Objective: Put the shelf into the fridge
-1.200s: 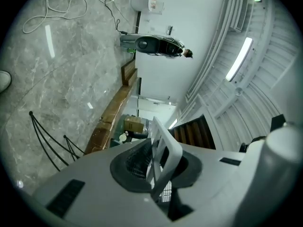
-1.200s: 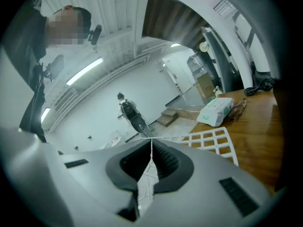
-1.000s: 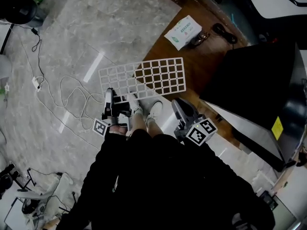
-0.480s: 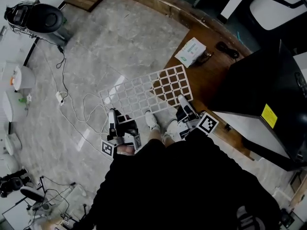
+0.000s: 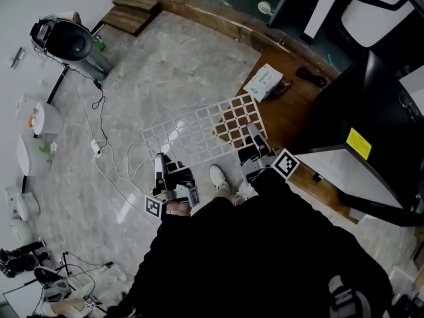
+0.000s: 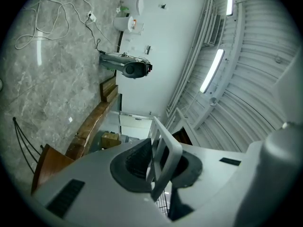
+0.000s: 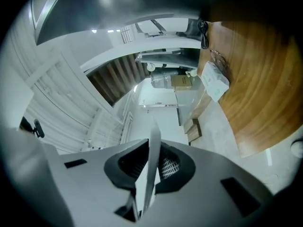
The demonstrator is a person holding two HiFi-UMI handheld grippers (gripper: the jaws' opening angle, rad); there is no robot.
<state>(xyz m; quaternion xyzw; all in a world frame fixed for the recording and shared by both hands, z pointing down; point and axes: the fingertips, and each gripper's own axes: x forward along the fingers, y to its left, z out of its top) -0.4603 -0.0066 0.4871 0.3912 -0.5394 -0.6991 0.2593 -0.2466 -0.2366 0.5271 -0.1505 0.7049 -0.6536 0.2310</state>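
Pinch detail comes only from the two gripper views. In the left gripper view the left gripper (image 6: 158, 164) has its dark pads pressed on a white bar of the shelf (image 6: 166, 148). In the right gripper view the right gripper (image 7: 147, 169), whose jaws have just been closing, nips the shelf (image 7: 152, 143) edge-on, with the thin white rim between its pads. Only the head view shows the whole piece: the shelf (image 5: 199, 132) is a flat white grid of square openings, held in the air in front of the person's shoes (image 5: 220, 178). The left gripper (image 5: 159, 161) is at its near left edge and the right gripper (image 5: 253, 134) at its near right corner. Its left part hangs over the grey marble floor (image 5: 165, 58) and its right part over the wooden platform (image 5: 291, 111), left of the black fridge (image 5: 358, 91) and outside it. At the left a white cable (image 5: 106, 152) loops on the floor, and a black device on a stand (image 5: 66, 38) is well apart. On the platform, a white packet (image 5: 264, 82) and a small black item (image 5: 311, 77) lie near the fridge.
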